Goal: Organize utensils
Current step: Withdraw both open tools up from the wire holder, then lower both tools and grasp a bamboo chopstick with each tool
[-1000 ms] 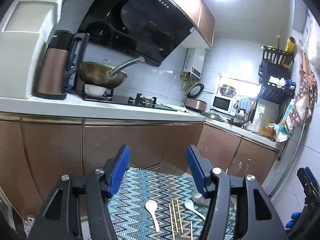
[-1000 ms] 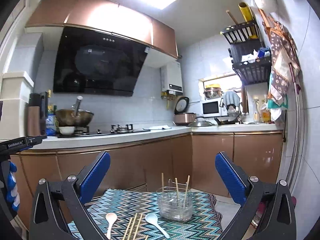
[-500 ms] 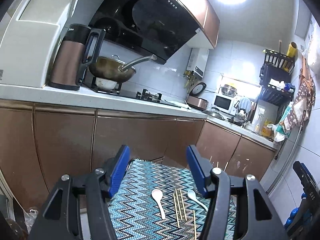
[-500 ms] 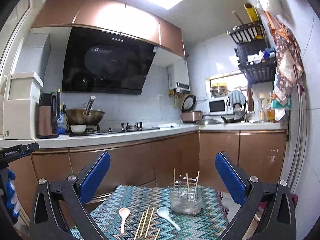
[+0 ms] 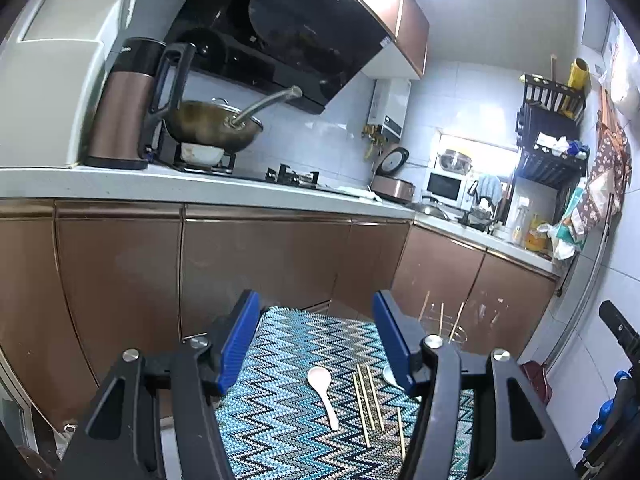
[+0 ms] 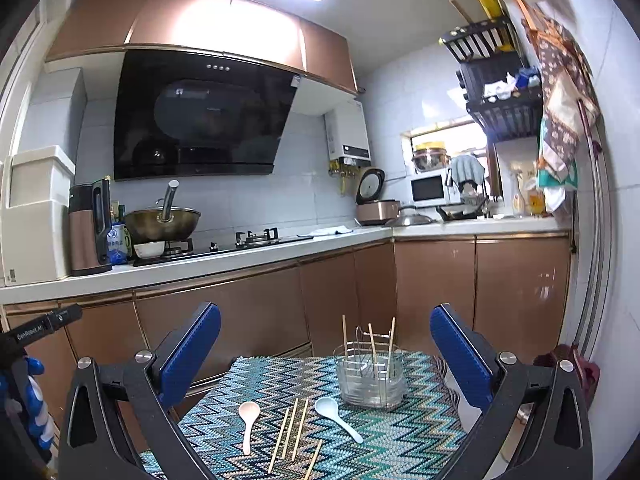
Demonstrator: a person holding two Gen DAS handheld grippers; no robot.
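Hovering above a small table draped in a blue zigzag-patterned mat (image 6: 400, 436), two hand-held grippers wait with nothing between their blue pads: the right gripper (image 6: 325, 354) has its jaws spread wide, and the left gripper (image 5: 316, 342) is likewise parted and empty. Toward the mat's far right corner stands a wire utensil holder (image 6: 370, 378) set in a clear base, with three chopsticks already upright inside it. The loose pieces lie in a row toward the mat's near edge, well apart from the holder: a white soup spoon (image 6: 248, 422) on the left, its bowl pointing away; a pale blue soup spoon (image 6: 336, 416) nearest the holder, its handle running toward the near right; and between them a cluster of loose wooden chopsticks (image 6: 294, 430), three nearly parallel and a fourth slightly nearer the edge. Sorting appears barely begun. A clean pickup likely means lowering one gripper with its jaws set across a single chopstick or spoon handle, closing near mid-length so the piece does not swing, then tipping it upright before it goes into the holder; the closely packed chopsticks risk being pinched two at a time.
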